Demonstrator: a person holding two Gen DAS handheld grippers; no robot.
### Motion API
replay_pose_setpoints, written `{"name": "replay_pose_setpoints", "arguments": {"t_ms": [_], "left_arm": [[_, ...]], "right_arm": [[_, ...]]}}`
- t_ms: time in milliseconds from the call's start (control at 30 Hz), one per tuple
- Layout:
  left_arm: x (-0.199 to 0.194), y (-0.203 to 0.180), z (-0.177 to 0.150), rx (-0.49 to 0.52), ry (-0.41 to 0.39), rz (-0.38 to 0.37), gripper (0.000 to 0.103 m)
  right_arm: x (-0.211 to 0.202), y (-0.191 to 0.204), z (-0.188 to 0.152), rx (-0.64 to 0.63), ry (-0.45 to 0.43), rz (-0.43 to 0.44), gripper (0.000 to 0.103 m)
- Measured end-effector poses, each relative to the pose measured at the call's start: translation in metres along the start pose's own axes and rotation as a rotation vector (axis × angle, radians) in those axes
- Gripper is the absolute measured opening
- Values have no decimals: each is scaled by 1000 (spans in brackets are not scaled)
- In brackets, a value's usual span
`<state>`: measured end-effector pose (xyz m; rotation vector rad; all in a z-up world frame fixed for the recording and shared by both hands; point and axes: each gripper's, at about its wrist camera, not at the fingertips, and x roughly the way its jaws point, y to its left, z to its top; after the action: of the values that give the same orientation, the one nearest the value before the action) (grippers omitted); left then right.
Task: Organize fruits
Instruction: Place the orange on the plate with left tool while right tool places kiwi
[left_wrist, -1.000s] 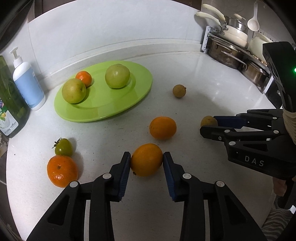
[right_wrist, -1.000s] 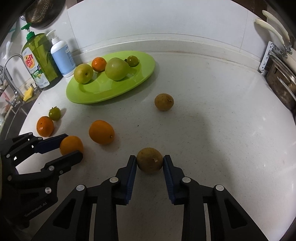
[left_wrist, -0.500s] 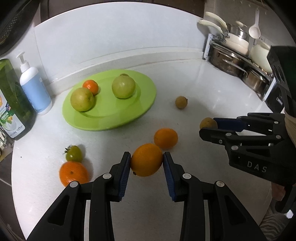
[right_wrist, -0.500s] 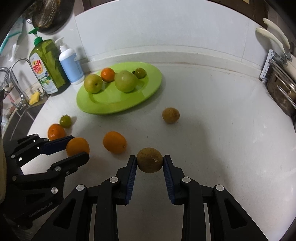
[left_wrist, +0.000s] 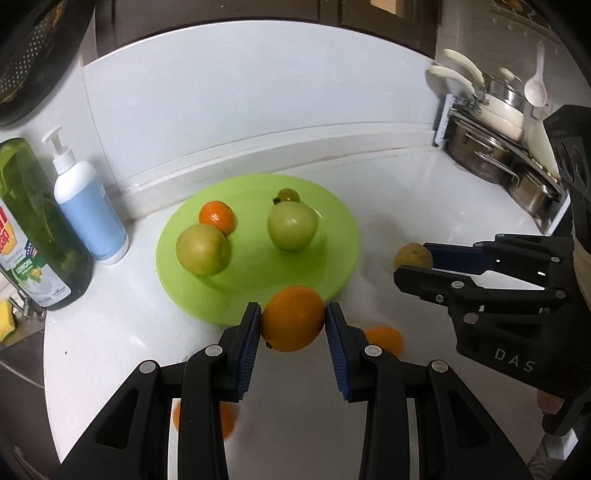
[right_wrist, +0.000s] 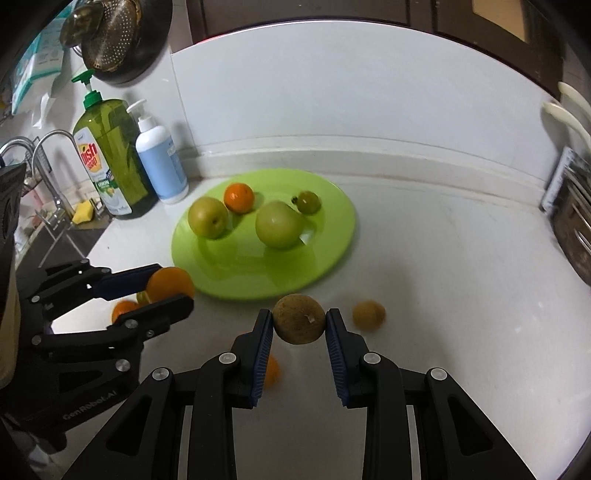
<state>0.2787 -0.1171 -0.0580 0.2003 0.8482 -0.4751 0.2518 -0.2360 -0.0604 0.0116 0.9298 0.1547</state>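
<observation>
My left gripper is shut on an orange and holds it in the air at the near rim of the green plate. My right gripper is shut on a brown round fruit, also lifted, just short of the plate. The plate holds two green apples, a small orange and a small green fruit. Each gripper shows in the other's view: the right one, the left one.
Loose on the white counter lie an orange, another orange and a small brown fruit. A dish soap bottle and a pump bottle stand left of the plate, by the sink. Pots stand at the right.
Both grippers have lifted their fruits off the counter and carried them forward toward the green plate. The loose fruits have dropped back beneath and behind the fingers.
</observation>
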Motion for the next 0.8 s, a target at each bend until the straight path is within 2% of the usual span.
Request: {"name": "replay_pose_setpoints", "arguments": {"t_ms": [333, 567, 800], "left_arm": [[30, 25, 24, 10, 45, 4, 35], [50, 31, 31, 22, 87, -8, 35], [59, 32, 32, 24, 96, -8, 36]], "right_arm": [[47, 4, 37, -16, 34, 47, 31], [76, 5, 49, -10, 76, 68, 31], [92, 5, 52, -8, 103, 70, 31]]}}
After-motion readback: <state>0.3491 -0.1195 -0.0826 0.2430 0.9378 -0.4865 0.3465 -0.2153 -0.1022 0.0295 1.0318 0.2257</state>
